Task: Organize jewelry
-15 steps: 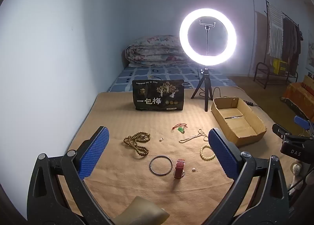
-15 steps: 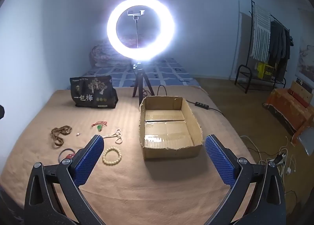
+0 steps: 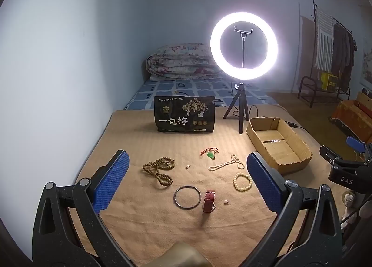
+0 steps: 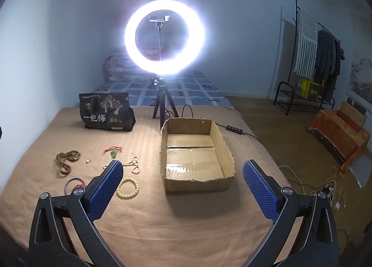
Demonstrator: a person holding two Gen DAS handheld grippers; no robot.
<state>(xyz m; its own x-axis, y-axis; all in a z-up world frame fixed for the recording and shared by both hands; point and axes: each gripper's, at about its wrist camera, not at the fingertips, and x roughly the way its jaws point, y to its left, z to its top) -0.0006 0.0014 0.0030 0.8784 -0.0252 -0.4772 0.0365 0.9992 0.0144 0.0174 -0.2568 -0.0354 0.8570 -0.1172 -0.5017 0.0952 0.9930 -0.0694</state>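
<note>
Jewelry lies scattered on a tan blanket [image 3: 144,220]: a brown bead necklace [image 3: 160,170], a metal bangle [image 3: 187,196], a red watch strap [image 3: 208,201], a cream bead bracelet [image 3: 242,181], a pearl necklace [image 3: 226,163], a green pendant on red cord [image 3: 210,153] and two small pearls [image 3: 225,201]. An empty cardboard box [image 4: 197,155] stands to their right. My left gripper [image 3: 187,184] is open above the bangle and strap. My right gripper [image 4: 183,188] is open before the box; it also shows in the left wrist view [image 3: 346,162].
A lit ring light on a tripod [image 3: 243,57] stands behind the box, its cable [image 4: 234,129] trailing right. A black snack bag [image 3: 184,115] stands at the back. A folded quilt [image 3: 181,62] lies on the bed. A clothes rack [image 4: 311,62] stands far right.
</note>
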